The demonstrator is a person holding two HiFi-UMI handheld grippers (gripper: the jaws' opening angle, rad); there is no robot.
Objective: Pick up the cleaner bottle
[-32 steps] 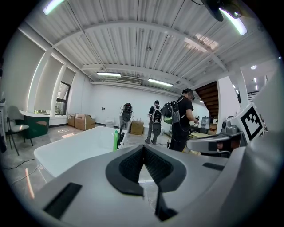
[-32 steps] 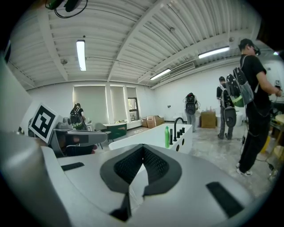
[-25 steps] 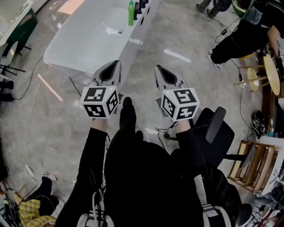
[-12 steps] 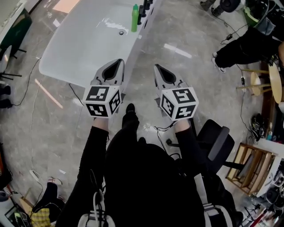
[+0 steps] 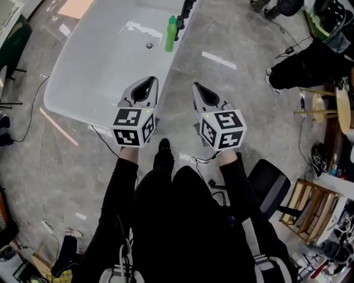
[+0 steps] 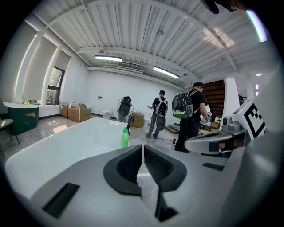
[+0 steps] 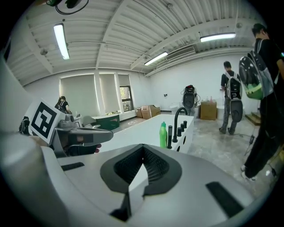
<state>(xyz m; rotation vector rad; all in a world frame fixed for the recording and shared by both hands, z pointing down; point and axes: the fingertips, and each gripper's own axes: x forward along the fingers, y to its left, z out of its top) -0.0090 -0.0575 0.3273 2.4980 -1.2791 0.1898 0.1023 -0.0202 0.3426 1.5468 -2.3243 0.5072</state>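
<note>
The cleaner bottle [image 5: 171, 34] is green and stands upright on the far rim of a long white tub [image 5: 94, 72], beside black taps [image 5: 187, 8]. My left gripper [image 5: 148, 83] is over the tub's near right corner, shut and holding nothing. My right gripper [image 5: 198, 87] is level with it over the floor to the right of the tub, also shut and holding nothing. The left gripper view shows the bottle [image 6: 125, 138] far beyond the closed jaws [image 6: 142, 146]. In the right gripper view the bottle [image 7: 163, 135] stands next to a curved black spout [image 7: 177, 119], well past the jaws [image 7: 143, 146].
A black office chair [image 5: 271, 182] stands behind me on the right. Cables [image 5: 38, 160] trail across the grey floor on the left. A person in black [image 5: 310, 61] and wooden stools [image 5: 318, 102] are at the right. Several people with backpacks [image 6: 191, 111] stand across the room.
I have walked forward: the tub and the green bottle have come nearer and lower in the head view. Both grippers moved with me toward the tub and stayed shut.
</note>
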